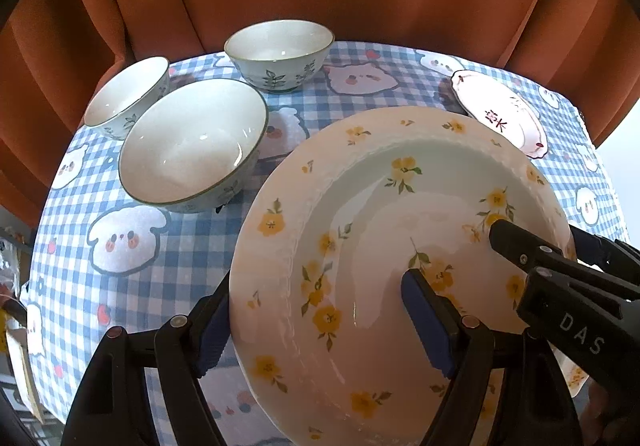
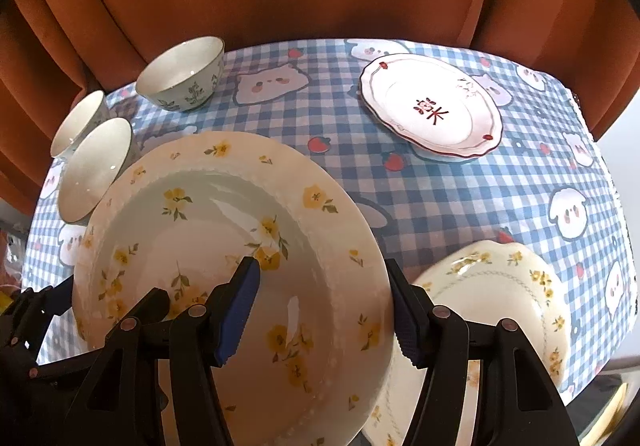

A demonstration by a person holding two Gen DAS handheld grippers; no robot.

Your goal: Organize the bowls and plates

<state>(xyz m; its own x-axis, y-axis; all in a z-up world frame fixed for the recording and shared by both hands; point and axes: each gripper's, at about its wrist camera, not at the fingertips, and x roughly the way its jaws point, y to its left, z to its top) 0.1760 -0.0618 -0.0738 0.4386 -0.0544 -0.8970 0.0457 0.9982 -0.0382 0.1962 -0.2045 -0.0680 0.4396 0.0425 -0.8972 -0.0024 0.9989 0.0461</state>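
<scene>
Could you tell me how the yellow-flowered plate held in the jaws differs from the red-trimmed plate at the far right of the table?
The yellow-flowered plate is gripped by both grippers and tilted; the red-trimmed plate lies flat on the checked tablecloth, untouched. The yellow-flowered plate has scattered yellow blossoms and a beaded inner ridge; the red-trimmed plate has a scalloped red-lined edge and a red character at its centre. Both are pale and empty.

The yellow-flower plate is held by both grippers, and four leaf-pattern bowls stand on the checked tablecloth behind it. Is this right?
Not four: the left wrist view shows three leaf-pattern bowls on the checked tablecloth. The yellow-flower plate is indeed held by both grippers, left and right.
</scene>
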